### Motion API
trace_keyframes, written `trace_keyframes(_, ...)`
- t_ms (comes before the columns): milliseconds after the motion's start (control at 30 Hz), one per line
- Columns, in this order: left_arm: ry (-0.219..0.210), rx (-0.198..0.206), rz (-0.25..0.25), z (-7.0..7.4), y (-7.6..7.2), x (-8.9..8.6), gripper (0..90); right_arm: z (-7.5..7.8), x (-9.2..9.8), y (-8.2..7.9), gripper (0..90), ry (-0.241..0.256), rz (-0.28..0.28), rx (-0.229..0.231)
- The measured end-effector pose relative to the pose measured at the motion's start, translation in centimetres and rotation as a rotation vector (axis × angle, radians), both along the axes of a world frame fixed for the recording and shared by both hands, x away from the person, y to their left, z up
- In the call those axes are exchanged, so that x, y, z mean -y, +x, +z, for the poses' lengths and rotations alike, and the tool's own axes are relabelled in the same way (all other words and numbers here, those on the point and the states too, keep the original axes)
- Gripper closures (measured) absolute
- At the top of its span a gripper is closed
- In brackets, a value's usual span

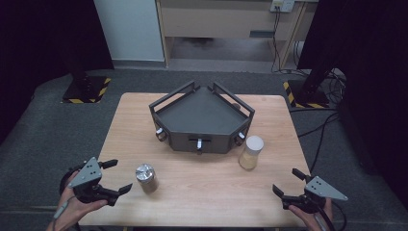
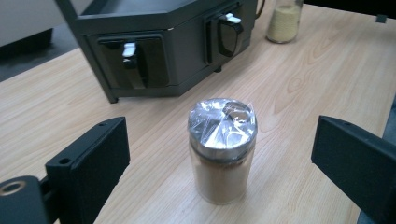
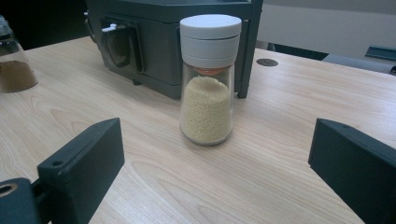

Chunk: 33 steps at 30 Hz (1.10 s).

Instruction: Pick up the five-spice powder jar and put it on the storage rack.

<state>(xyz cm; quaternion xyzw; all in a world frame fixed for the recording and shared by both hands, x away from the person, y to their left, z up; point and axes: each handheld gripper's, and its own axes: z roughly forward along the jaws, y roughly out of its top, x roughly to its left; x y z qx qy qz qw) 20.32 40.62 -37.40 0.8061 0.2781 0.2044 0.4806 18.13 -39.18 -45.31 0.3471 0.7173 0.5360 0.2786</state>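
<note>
presently, the left gripper (image 1: 117,177) hovered over the near left edge of the light wooden table (image 1: 202,192), jaws spread wide and clamped on nothing — the glass jar of brown powder with a shiny metal lid (image 1: 146,178) stood upright just beyond them. likewise the right gripper (image 1: 286,181) was held at the near right edge, jaws apart, facing the white-capped glass jar of pale yellow grains (image 1: 251,152) — upright, beside the dark grey angular rack (image 1: 201,120).
</note>
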Motion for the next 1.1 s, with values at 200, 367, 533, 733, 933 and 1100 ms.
trace_keyframes(200, -0.009, -0.027, -0.040, -0.8, 2.2, 0.1, 3.2, 0.0, 0.0, 0.0, 4.5, 0.000, 0.000, 0.001)
trace_keyframes(367, -0.017, -0.049, -0.076, -1.5, 3.9, 0.2, 4.2, 0.0, 0.0, 0.0, 4.7, -0.005, 0.005, 0.002)
trace_keyframes(533, -0.009, -0.061, -0.117, -1.9, 5.2, 0.9, 4.6, 0.0, 0.0, 0.0, 4.9, -0.006, 0.000, 0.003)
trace_keyframes(733, 0.012, -0.071, -0.139, -2.0, 6.0, 1.6, 5.8, 0.0, 0.0, -0.1, 5.0, -0.006, -0.002, 0.005)
trace_keyframes(933, 0.036, -0.083, -0.162, -2.5, 6.7, 2.2, 8.0, 0.0, 0.0, -0.1, 5.2, -0.006, -0.006, 0.007)
trace_keyframes(1100, 0.020, -0.092, -0.171, -3.3, 7.1, 2.3, 10.9, 0.0, 0.0, -0.2, 5.3, -0.006, -0.008, 0.008)
